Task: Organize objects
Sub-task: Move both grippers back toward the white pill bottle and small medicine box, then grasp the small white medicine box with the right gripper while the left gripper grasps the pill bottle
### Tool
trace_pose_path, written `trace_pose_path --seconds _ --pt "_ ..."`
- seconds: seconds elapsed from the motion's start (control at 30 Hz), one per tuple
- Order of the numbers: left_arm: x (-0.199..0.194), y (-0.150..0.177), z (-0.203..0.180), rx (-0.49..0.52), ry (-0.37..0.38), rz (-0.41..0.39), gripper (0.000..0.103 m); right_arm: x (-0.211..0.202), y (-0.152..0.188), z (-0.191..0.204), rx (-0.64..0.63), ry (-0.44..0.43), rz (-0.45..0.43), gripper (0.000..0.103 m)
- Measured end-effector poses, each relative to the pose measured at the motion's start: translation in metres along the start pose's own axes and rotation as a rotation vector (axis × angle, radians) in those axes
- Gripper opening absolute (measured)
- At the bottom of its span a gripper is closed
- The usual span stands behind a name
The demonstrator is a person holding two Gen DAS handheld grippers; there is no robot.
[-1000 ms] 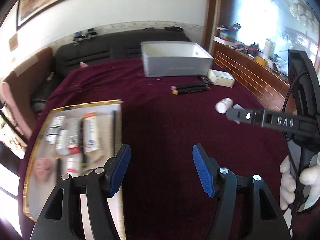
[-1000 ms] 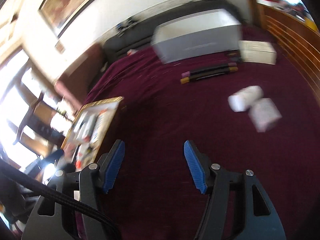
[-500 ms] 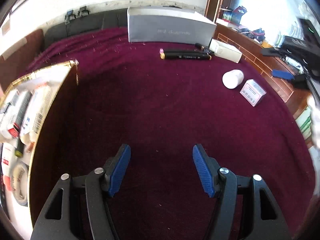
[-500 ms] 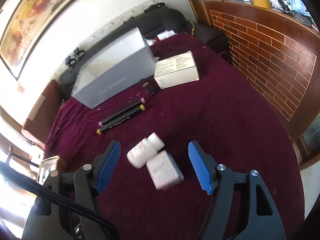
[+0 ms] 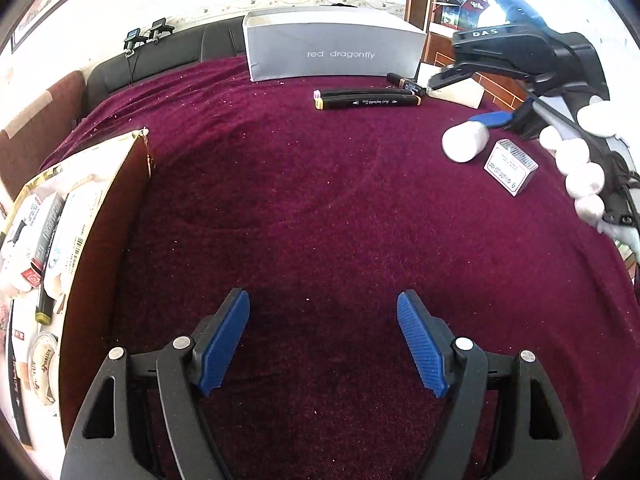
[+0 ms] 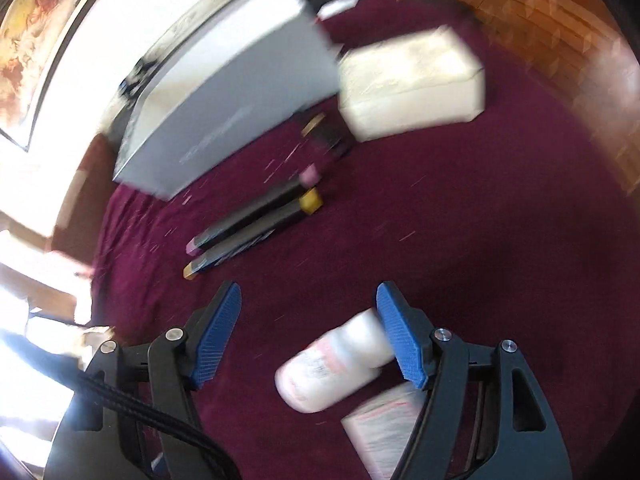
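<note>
Left hand-held gripper [image 5: 322, 294] open, blue pads spread wide above bare cloth near the front edge of the maroon-velvet-covered bench [image 5: 320, 208], nothing between them; jaws just been opening.

Right hand-held gripper [image 6: 308, 287] open too, jaws likewise just been opening, held in a white-gloved hand [image 5: 576, 160] at the bench's right edge. Between its pads, lying on its side on the cloth: small white plastic bottle with a pink-printed label [image 6: 336, 364], cap end right against the right-hand pad, left-hand pad well clear of it. Not gripped. Too blurred in the right wrist view to tell whether pad and cap actually touch.

Just beside the bottle, towards the right edge: small white cardboard packet with printed label [image 5: 510, 166], partly under the right finger.

Towards the far edge, side by side and touching: two black marker pens with pink and yellow end caps [image 5: 366, 100]. Behind them, at the far edge: large open grey cardboard box [image 5: 332, 52]. Near the far right corner: flat white carton [image 6: 408, 88].

Along the left edge: gold-rimmed brown tray [image 5: 104, 240] holding tubes, packets and a pen.
</note>
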State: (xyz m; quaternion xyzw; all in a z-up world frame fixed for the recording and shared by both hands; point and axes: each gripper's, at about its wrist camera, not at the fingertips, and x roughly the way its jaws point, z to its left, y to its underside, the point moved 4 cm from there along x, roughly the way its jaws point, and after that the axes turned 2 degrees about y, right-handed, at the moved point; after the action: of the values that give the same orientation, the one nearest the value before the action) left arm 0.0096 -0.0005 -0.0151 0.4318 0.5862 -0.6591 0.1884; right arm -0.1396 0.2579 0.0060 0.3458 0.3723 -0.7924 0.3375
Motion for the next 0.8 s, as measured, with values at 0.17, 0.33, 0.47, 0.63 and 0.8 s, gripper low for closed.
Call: trace_pose_path --seconds 0.17,0.33,0.47,0.63,0.8 --pt "0.000 -0.001 0.000 -0.005 0.011 -0.001 0.072 0.006 0.054 0.044 -0.072 -0.333 0.256 0.072" --pt "0.001 -0.001 -0.001 -0.013 0.024 -0.004 0.073 -0.039 0.100 0.069 -0.206 -0.451 0.265 0.072" --pt "0.001 -0.001 -0.001 -0.013 0.024 -0.004 0.073 -0.077 0.104 0.035 -0.158 -0.336 0.094 0.075" --pt "0.000 -0.002 -0.001 -0.011 0.026 -0.003 0.075 -0.099 0.117 -0.005 -0.073 -0.172 -0.035 0.075" --pt "-0.006 -0.002 0.010 -0.080 0.089 -0.029 0.075 -0.093 0.141 -0.018 -0.037 -0.014 -0.065 0.075"
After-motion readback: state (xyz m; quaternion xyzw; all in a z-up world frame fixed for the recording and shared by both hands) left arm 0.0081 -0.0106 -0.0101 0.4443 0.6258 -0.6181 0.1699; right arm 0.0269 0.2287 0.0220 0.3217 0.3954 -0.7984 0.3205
